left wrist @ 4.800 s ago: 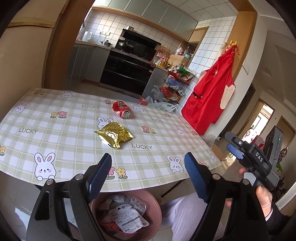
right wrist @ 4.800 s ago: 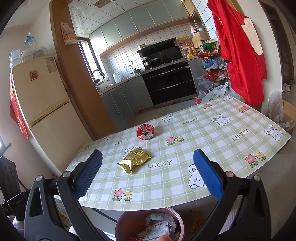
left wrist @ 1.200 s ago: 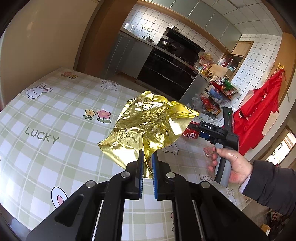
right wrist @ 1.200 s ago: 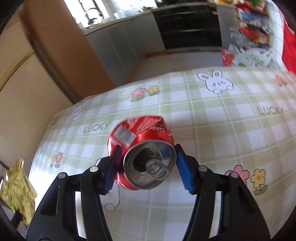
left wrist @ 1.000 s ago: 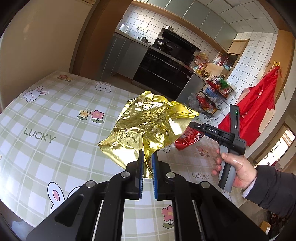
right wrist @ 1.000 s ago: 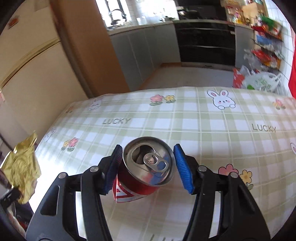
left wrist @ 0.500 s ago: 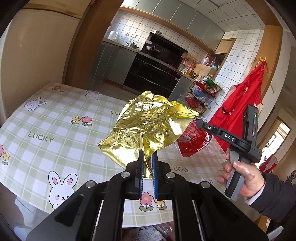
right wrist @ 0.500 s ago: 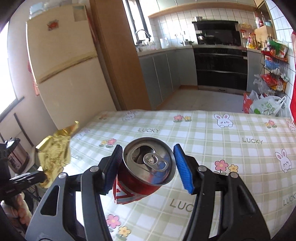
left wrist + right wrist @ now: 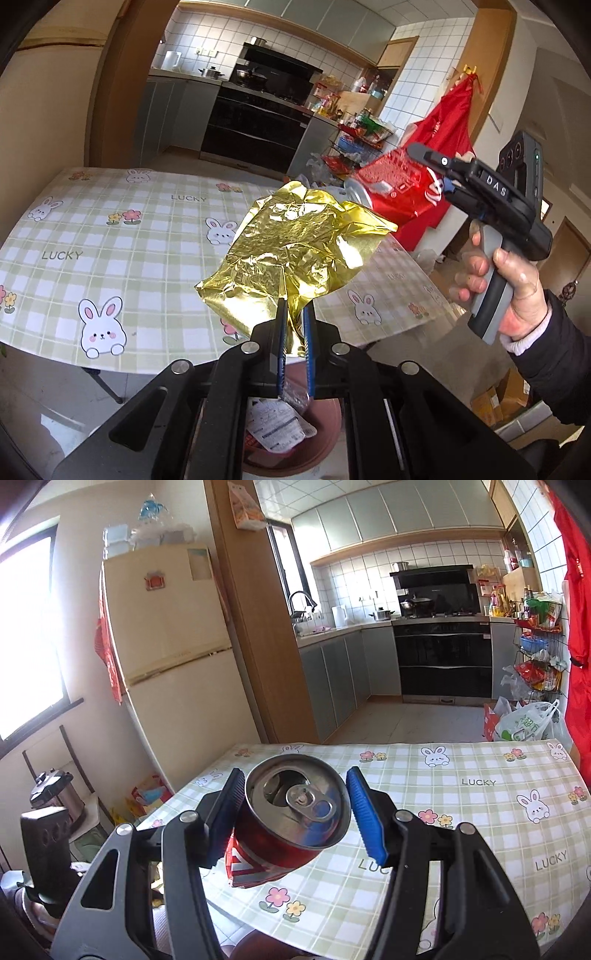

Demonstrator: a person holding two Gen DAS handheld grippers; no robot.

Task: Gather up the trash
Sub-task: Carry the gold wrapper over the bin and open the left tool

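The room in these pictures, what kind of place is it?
Most likely a home kitchen with a dining corner. A built-in stove stands against a white-tiled wall, a cream fridge is nearby, and a dining table wears a bunny-print "LUCKY" cloth.

Both tongs have lifted the gold wrapper (image 9: 295, 247) and red can (image 9: 291, 816) off the table (image 9: 110, 236); the pink bin (image 9: 317, 450) is now below.
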